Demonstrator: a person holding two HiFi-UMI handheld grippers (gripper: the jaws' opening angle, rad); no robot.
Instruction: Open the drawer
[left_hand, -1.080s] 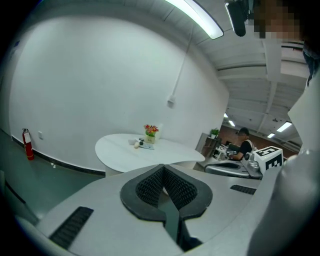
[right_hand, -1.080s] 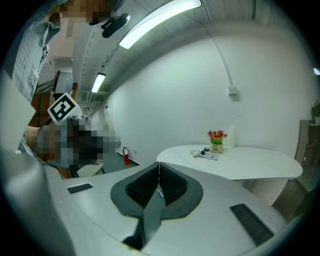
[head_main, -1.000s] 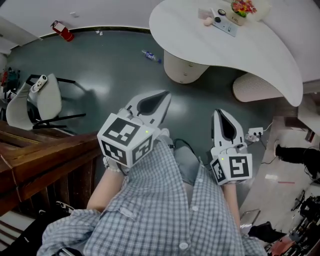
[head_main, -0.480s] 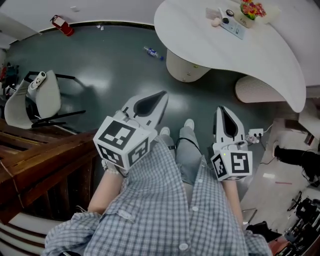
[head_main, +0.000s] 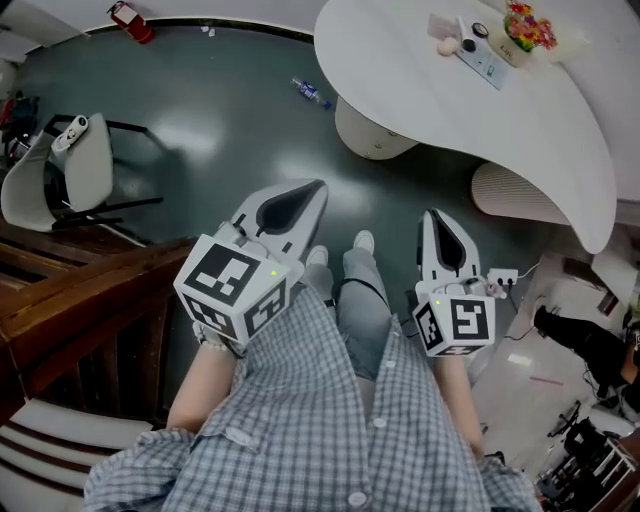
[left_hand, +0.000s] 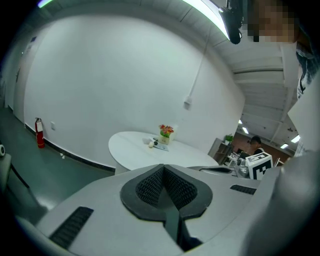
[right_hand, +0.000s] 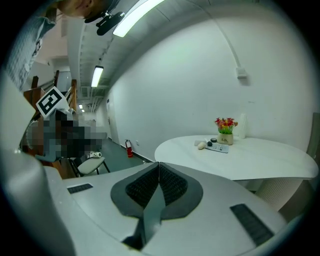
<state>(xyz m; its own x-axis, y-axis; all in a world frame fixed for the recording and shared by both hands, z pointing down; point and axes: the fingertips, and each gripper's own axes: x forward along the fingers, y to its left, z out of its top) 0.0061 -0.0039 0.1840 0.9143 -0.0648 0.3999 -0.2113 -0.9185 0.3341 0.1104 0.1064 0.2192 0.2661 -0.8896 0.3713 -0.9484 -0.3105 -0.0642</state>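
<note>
1. Fingers. The left gripper (head_main: 314, 188) has its jaws fully together. The ribbed pads meet along one seam with nothing between them. The right gripper (head_main: 433, 216) is the same: jaws together and empty. Both point forward and slightly downward, side by side, clear of all furniture.

2. Target. The drawer cannot be identified in any view. No drawer front, handle or pull lies ahead of either pair of fingers. Its direction, long axis, nearer hand and appearance therefore cannot be stated.

3. Below the fingers. The person's shoes (head_main: 362, 243) stand on a green floor (head_main: 230, 120).

4. Left of and behind the left fingers. A dark wooden structure (head_main: 90, 300) of boards is the nearest furniture, on the left gripper's side. Whether it carries a drawer cannot be told.

5. Ahead and right of the right fingers. A ribbed white unit (head_main: 515, 192) sits under the edge of a white table (head_main: 520, 130). The table bears a flower pot (head_main: 527, 28) and small items. No drawer shows on either.

6. Far ahead and left of the left fingers. A white chair (head_main: 75, 180) stands nearer, and a fire extinguisher (head_main: 130, 20) stands by the wall.

7. Assessment. The task appears not yet begun. The drawer probably has to be found first, and the jaws must part before they can take a handle.
</note>
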